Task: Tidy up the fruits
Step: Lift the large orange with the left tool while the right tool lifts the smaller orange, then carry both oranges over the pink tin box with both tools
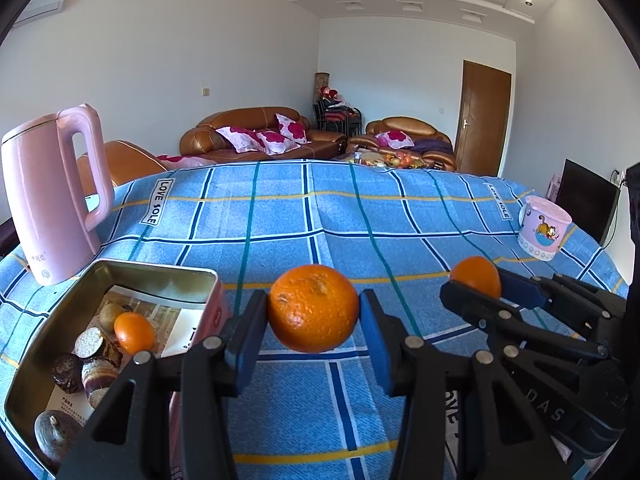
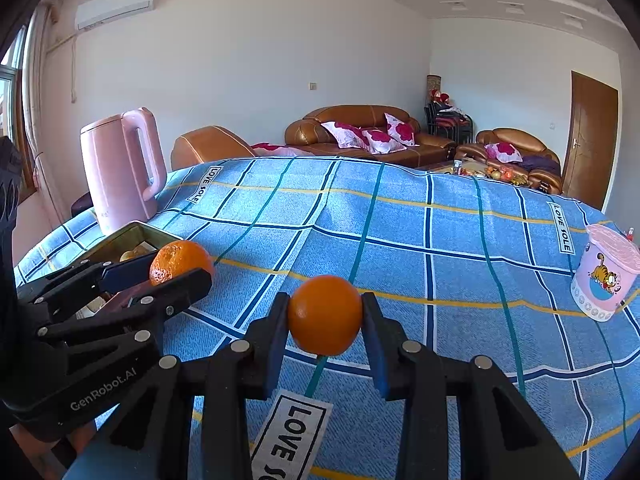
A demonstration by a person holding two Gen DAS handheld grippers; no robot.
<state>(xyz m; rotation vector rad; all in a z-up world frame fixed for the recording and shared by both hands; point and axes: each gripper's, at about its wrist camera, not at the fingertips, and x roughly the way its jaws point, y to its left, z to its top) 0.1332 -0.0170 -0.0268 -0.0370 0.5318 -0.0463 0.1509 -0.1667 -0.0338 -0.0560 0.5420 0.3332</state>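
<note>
Pink electric kettle (image 1: 52, 196) behind open rectangular metal tin (image 1: 40, 360), at the blue checked tablecloth's (image 1: 320, 220) left; pink cartoon-printed lidded cup (image 1: 542, 232) far right; small orange mandarin (image 1: 134, 332) inside the tin.

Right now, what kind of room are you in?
Most likely a home living room: brown leather sofas with flowered cushions, a wooden door, and a wall air conditioner near the window.

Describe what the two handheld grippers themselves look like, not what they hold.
Both are alike. The left gripper and right gripper have matte black angular linkage frames joined by round silver pins, and flat blue fingers. White lettering reading "GenRobot.AI" marks the left gripper's body, seen from the right wrist view. No cables, hands or sleeves are clearly visible.
</note>
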